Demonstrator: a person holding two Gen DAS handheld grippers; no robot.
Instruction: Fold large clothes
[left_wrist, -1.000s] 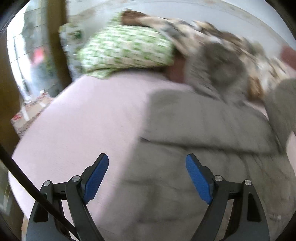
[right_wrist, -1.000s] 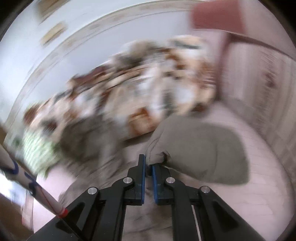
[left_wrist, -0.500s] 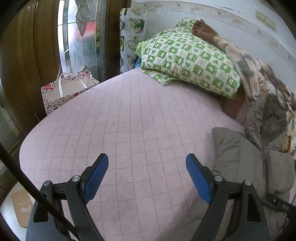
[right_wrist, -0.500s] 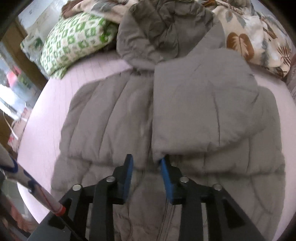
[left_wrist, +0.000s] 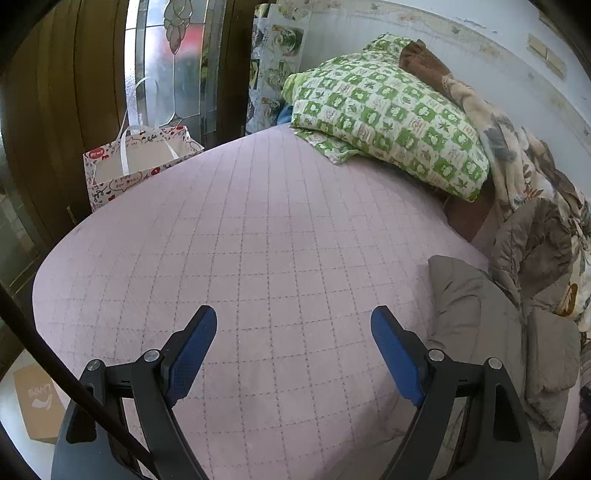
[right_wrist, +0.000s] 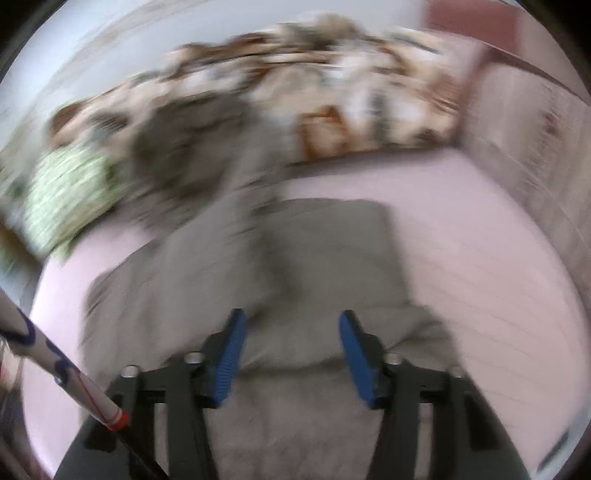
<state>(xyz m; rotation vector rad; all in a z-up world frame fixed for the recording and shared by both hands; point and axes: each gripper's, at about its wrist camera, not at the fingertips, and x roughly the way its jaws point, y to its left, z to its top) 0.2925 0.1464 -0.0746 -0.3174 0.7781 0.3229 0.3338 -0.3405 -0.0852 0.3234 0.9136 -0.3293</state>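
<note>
The left gripper (left_wrist: 293, 332) hangs with its jaws spread wide over bare pink quilted bedspread (left_wrist: 258, 229), nothing between them; the grey padded jacket (left_wrist: 480, 317) lies off to its right, near the green checked pillow (left_wrist: 388, 114). The right gripper (right_wrist: 290, 343) stands parted above the jacket (right_wrist: 295, 258), its 2 pads clear of the cloth; that view is blurred.

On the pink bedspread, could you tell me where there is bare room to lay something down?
The pink bedspread is bare between the gift bag, the green pillow and the grey jacket. It is crowded along the wall, where the pillow, floral blanket and jacket hood pile up.
</note>
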